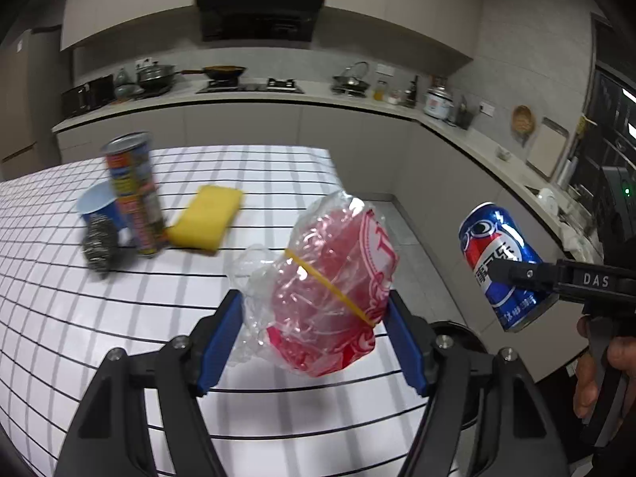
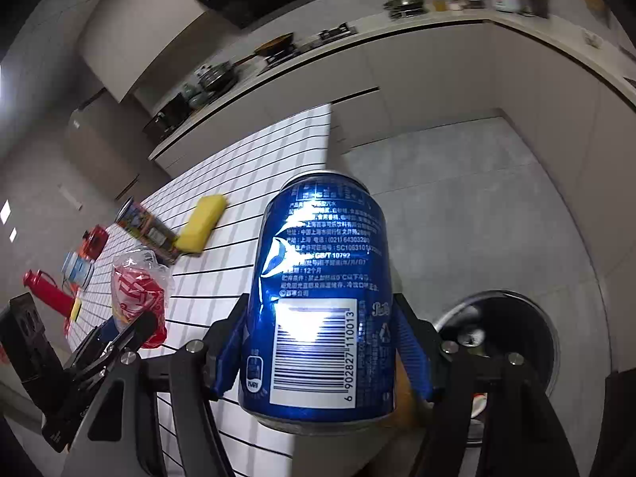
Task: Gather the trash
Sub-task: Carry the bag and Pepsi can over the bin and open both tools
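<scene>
My left gripper [image 1: 316, 338] is shut on a crumpled clear and red plastic bag [image 1: 330, 294] with a yellow rubber band, held above the white grid table [image 1: 79, 318]. My right gripper [image 2: 322, 357] is shut on a blue Pepsi can [image 2: 322, 298], held off the table's right edge above the floor. The can [image 1: 503, 266] and right gripper [image 1: 516, 278] show at the right of the left wrist view. The bag [image 2: 135, 298] and left gripper [image 2: 131, 326] show at the left of the right wrist view. A round black bin [image 2: 512, 342] stands on the floor beneath, right of the can.
On the table stand a tall printed tube can [image 1: 135, 194], a blue paper cup [image 1: 99, 206], a steel scourer [image 1: 97, 242] and a yellow sponge [image 1: 206, 218]. Red bottle [image 2: 47, 294] and other items lie farther left. Kitchen counter [image 1: 278, 97] runs behind.
</scene>
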`<state>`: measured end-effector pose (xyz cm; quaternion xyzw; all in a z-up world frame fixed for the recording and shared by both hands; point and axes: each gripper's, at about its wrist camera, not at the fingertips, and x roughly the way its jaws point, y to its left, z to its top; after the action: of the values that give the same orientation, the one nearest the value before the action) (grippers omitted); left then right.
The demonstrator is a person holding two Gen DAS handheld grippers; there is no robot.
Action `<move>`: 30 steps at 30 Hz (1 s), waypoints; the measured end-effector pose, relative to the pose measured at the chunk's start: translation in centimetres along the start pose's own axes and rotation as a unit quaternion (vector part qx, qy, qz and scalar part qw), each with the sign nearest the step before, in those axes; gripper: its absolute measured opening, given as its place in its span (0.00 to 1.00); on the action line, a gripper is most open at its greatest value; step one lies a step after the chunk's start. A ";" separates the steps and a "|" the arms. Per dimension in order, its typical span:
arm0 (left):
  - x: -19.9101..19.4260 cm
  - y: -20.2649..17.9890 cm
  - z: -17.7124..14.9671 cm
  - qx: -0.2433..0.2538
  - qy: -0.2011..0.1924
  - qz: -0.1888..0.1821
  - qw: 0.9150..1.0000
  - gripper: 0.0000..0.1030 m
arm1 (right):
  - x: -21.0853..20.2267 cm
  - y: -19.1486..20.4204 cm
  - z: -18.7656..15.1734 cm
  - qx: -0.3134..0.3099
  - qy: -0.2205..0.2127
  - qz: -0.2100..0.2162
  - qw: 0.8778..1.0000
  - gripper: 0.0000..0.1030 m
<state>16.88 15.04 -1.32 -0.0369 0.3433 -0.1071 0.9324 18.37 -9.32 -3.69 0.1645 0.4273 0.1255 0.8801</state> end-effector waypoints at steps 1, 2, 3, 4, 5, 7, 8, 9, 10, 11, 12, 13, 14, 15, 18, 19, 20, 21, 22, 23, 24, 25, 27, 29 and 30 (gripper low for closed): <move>0.2 -1.1 0.0 0.004 0.001 -0.005 1.000 0.69 | -0.4 -0.7 0.0 0.002 -0.001 -0.002 1.000 0.67; 0.3 -1.9 -0.1 0.007 0.001 -0.008 1.000 0.69 | -1.1 -1.9 -0.2 0.008 -0.004 -0.006 1.000 0.67; 0.3 -2.8 -0.1 0.010 0.002 -0.011 1.000 0.69 | -1.7 -2.8 -0.3 0.012 -0.006 -0.009 1.000 0.67; 0.5 -3.8 -0.2 0.015 0.003 -0.015 1.000 0.69 | -2.1 -3.4 -0.3 0.014 -0.007 -0.011 1.000 0.67; 0.5 -4.4 -0.2 0.017 0.003 -0.017 1.000 0.69 | -2.8 -4.6 -0.5 0.018 -0.009 -0.014 1.000 0.67; 0.8 -6.2 -0.4 0.023 0.006 -0.023 0.999 0.69 | -3.7 -6.2 -0.7 0.021 -0.009 -0.019 1.000 0.67; 0.8 -6.7 -0.5 0.024 0.007 -0.025 0.999 0.69 | -4.1 -6.9 -0.9 0.022 -0.010 -0.022 0.999 0.67; 1.0 -7.5 -0.6 0.026 0.009 -0.028 0.999 0.69 | -4.5 -7.6 -1.0 0.023 -0.009 -0.024 0.999 0.67; 1.3 -8.4 -0.8 0.028 0.012 -0.031 0.999 0.69 | -4.9 -8.3 -1.2 0.023 -0.009 -0.025 0.999 0.67; 1.4 -8.7 -0.9 0.029 0.013 -0.033 0.999 0.69 | -5.2 -9.0 -1.4 0.023 -0.007 -0.028 0.999 0.67; 1.7 -9.6 -1.2 0.031 0.017 -0.037 0.999 0.69 | -5.4 -9.7 -1.6 0.021 -0.006 -0.031 0.999 0.67; 2.1 -10.4 -1.5 0.033 0.020 -0.040 0.998 0.69 | -5.4 -10.3 -1.6 0.019 -0.003 -0.032 0.999 0.67; 2.3 -11.3 -2.0 0.035 0.023 -0.042 0.998 0.69 | -5.4 -11.3 -2.0 0.013 0.002 -0.034 0.999 0.67; 2.7 -12.0 -2.3 0.036 0.027 -0.044 0.998 0.69 | -5.2 -12.0 -2.2 0.008 0.008 -0.037 0.999 0.67; 3.6 -13.9 -3.4 0.036 0.041 -0.051 0.997 0.69 | -4.6 -14.2 -3.2 -0.010 0.027 -0.046 0.999 0.67; 4.0 -14.5 -3.9 0.033 0.048 -0.055 0.997 0.69 | -4.3 -14.9 -3.6 -0.016 0.033 -0.048 0.998 0.67; 4.2 -14.8 -4.1 0.031 0.052 -0.057 0.997 0.69 | -3.9 -15.4 -4.0 -0.024 0.039 -0.050 0.998 0.67; 4.6 -15.3 -4.5 0.027 0.057 -0.059 0.996 0.69 | -3.6 -16.0 -4.4 -0.035 0.045 -0.054 0.997 0.67; 5.0 -15.7 -5.0 0.022 0.064 -0.062 0.996 0.69 | -3.1 -16.4 -4.8 -0.047 0.052 -0.059 0.996 0.67; 5.1 -16.0 -5.2 0.020 0.067 -0.062 0.996 0.69 | -2.6 -16.9 -5.3 -0.060 0.060 -0.062 0.994 0.67; 5.5 -16.4 -5.6 0.019 0.073 -0.062 0.995 0.69 | -2.2 -17.1 -5.6 -0.071 0.066 -0.062 0.993 0.67; 5.9 -16.8 -6.0 0.017 0.078 -0.061 0.995 0.69 | -1.6 -17.5 -6.2 -0.088 0.075 -0.065 0.991 0.67; 6.6 -17.5 -6.9 0.014 0.089 -0.061 0.994 0.69 | -0.5 -18.0 -7.0 -0.113 0.090 -0.067 0.987 0.67; 7.6 -18.2 -7.7 0.011 0.105 -0.068 0.992 0.69 | 0.6 -18.4 -7.7 -0.136 0.103 -0.067 0.983 0.67; 8.1 -18.6 -8.2 0.008 0.114 -0.071 0.991 0.69 | 1.1 -18.6 -8.0 -0.149 0.109 -0.066 0.981 0.67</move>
<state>14.39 -4.86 -10.04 -0.0413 0.4427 -0.1795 0.8776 14.16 -24.43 -16.53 -0.0118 0.5070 0.1462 0.8494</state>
